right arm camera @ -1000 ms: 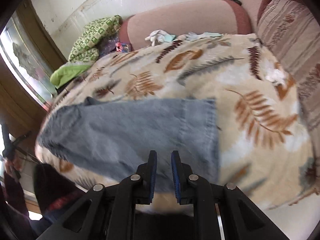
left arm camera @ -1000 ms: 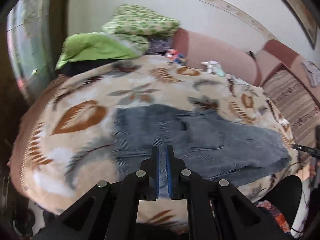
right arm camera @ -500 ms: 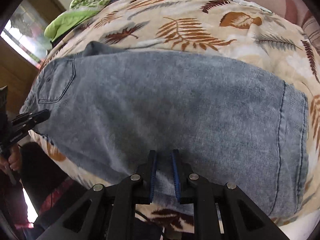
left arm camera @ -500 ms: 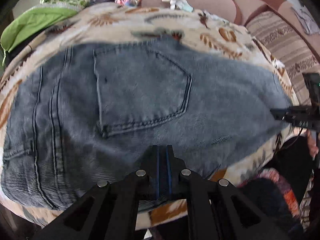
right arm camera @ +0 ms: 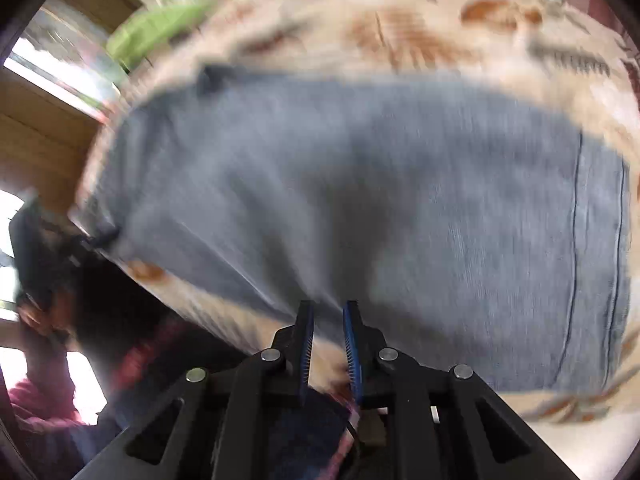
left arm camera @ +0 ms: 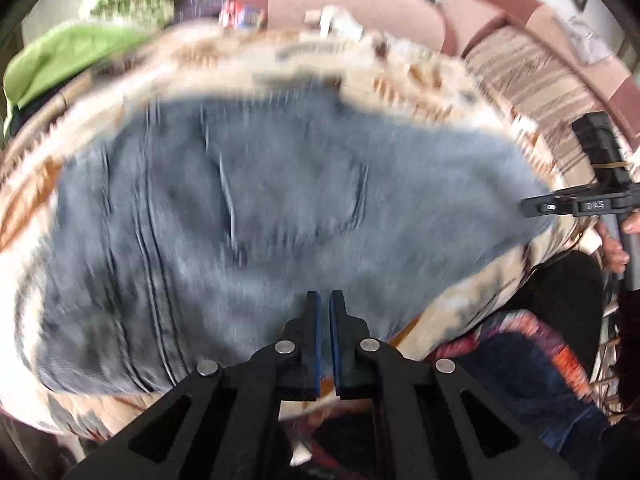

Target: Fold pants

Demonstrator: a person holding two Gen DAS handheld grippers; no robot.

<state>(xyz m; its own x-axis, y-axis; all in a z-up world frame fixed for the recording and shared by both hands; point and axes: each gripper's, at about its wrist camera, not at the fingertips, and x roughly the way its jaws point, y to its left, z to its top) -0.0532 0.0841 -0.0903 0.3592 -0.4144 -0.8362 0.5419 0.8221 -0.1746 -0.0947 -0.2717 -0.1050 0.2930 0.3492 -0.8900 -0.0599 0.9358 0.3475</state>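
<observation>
Blue denim pants [left arm camera: 248, 216] lie flat across the leaf-patterned blanket [left arm camera: 452, 80], back pocket up, waist to the left in the left wrist view. The leg and hem show in the right wrist view [right arm camera: 440, 208]. My left gripper [left arm camera: 324, 298] hovers at the pants' near edge, jaws almost closed with a thin gap, holding nothing. My right gripper [right arm camera: 328, 308] is at the near edge of the leg, jaws slightly apart and empty. It also shows in the left wrist view [left arm camera: 576, 204] at the right. Both views are motion-blurred.
A green cushion [left arm camera: 68, 56] and patterned pillows [left arm camera: 152, 0] lie at the far left. A pink sofa back [left arm camera: 352, 4] and a striped cushion [left arm camera: 532, 80] run behind and right. The person's legs [left arm camera: 520, 360] are below the bed edge.
Both grippers dropped close to the pants, then pulled back slightly. The left jaws now show a thin gap and the right jaws have widened a little. The pants lie unchanged.
</observation>
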